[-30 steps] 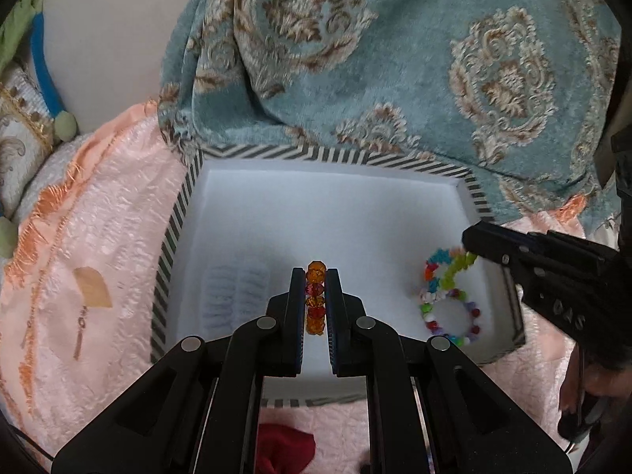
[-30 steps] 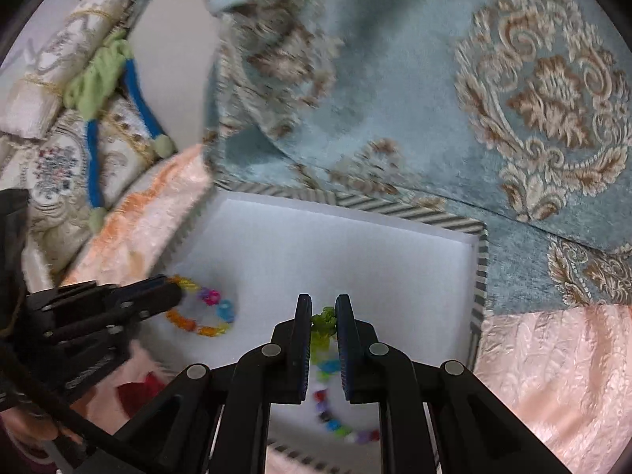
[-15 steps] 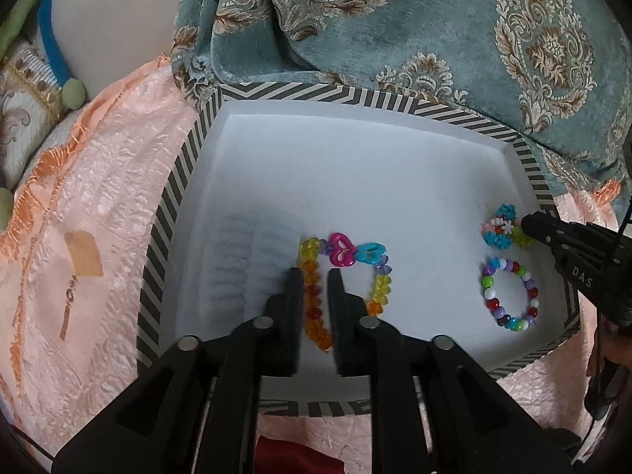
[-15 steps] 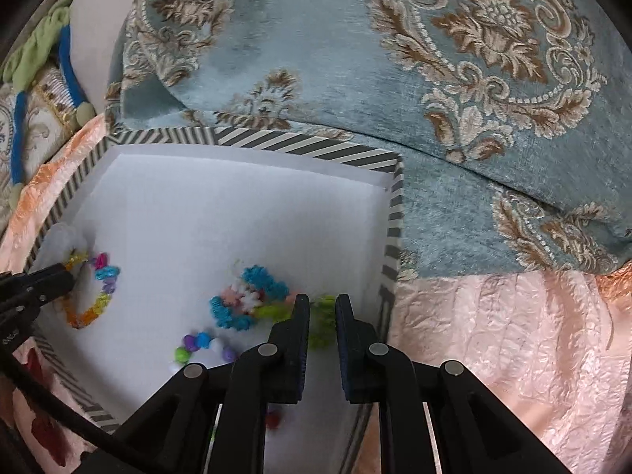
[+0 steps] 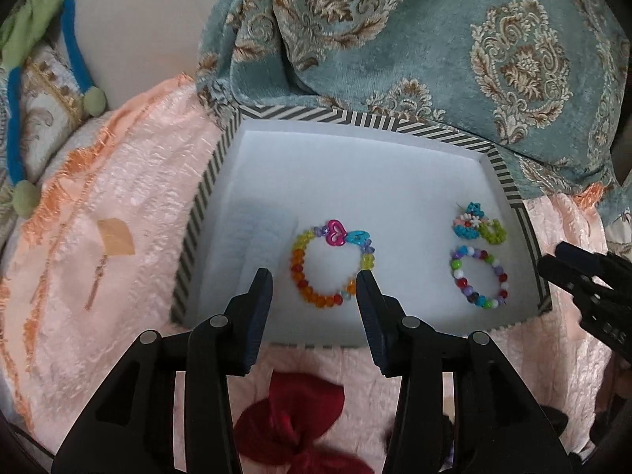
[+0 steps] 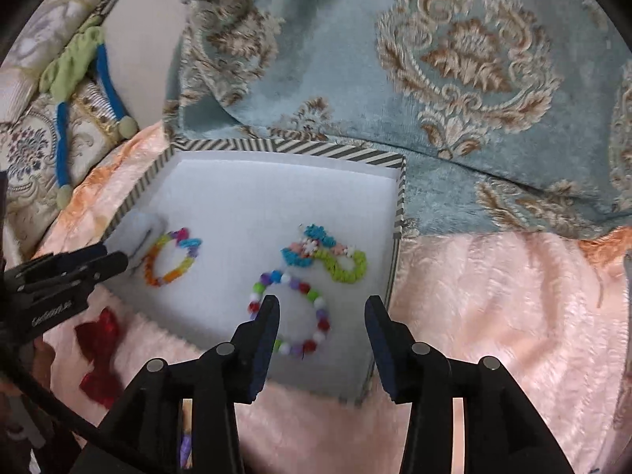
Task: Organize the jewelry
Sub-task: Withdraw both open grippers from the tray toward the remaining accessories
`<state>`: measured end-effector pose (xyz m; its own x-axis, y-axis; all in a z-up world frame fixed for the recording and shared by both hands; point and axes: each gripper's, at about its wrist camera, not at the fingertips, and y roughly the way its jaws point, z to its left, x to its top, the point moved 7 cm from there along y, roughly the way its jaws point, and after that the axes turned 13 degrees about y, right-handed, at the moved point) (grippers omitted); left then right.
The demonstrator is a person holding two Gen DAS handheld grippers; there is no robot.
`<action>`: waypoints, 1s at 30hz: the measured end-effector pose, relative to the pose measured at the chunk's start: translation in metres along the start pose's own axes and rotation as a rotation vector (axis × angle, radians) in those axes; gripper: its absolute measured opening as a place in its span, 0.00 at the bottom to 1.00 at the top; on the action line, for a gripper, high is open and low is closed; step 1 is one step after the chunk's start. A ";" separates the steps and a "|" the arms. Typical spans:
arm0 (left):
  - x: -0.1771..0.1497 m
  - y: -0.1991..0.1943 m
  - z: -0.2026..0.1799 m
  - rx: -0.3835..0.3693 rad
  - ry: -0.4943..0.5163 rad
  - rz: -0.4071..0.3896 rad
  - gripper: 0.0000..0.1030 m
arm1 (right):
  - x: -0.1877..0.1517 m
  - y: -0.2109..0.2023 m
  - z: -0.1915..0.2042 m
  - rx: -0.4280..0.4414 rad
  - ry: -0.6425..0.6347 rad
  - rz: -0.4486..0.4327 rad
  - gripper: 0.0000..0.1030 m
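Note:
A striped box (image 5: 205, 193) with a white floor holds three pieces. An orange and yellow bead bracelet (image 5: 300, 276) with pink and blue hearts lies flat in it. My left gripper (image 5: 314, 280) hovers just before that bracelet, jaws opening, pads touching nothing. At the box's right lie a mixed-colour bead bracelet (image 6: 322, 322) and a blue and green woven piece (image 6: 328, 252). My right gripper (image 6: 322, 304) stands over the mixed-colour bracelet, jaws opening and free of it. The right gripper (image 5: 553, 258) also shows at the left wrist view's right edge, the left gripper (image 6: 114, 260) at the right wrist view's left.
A teal patterned cloth (image 5: 434, 59) lies against the box's far rim (image 6: 399, 213). Peach bedding (image 5: 118, 237) surrounds the box. A red bow (image 5: 292, 407) lies just before its near edge. A green and blue soft toy (image 5: 23, 79) is at the far left.
Both grippers let go of their bracelets, which now lie flat in the box. Both sets of jaws spread apart and both hands drew back from the box.

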<state>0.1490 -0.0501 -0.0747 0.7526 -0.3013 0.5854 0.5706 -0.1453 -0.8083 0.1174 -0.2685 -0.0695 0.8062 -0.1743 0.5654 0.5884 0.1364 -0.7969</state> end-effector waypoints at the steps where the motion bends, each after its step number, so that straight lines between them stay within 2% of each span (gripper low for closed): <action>1: -0.003 -0.007 -0.002 0.002 0.005 -0.008 0.42 | -0.004 -0.004 0.003 0.002 -0.001 -0.001 0.42; 10: -0.023 -0.056 -0.015 0.042 0.047 -0.060 0.42 | -0.051 -0.053 0.022 0.043 0.004 -0.028 0.43; 15: -0.034 -0.083 -0.023 0.039 0.042 -0.094 0.42 | -0.070 -0.076 0.028 0.064 0.021 -0.045 0.45; 19: -0.042 -0.103 -0.030 0.046 0.051 -0.120 0.42 | -0.080 -0.098 0.035 0.086 0.053 -0.094 0.59; 22: -0.048 -0.113 -0.036 0.041 0.059 -0.127 0.42 | -0.088 -0.110 0.043 0.111 0.063 -0.108 0.59; 30: -0.065 -0.131 -0.048 0.003 0.059 -0.134 0.42 | -0.102 -0.132 0.051 0.108 0.072 -0.140 0.59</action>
<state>0.0096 -0.0572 -0.0094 0.6493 -0.3343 0.6831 0.6655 -0.1848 -0.7231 -0.0391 -0.2186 -0.0113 0.7120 -0.2676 0.6492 0.7006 0.2089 -0.6823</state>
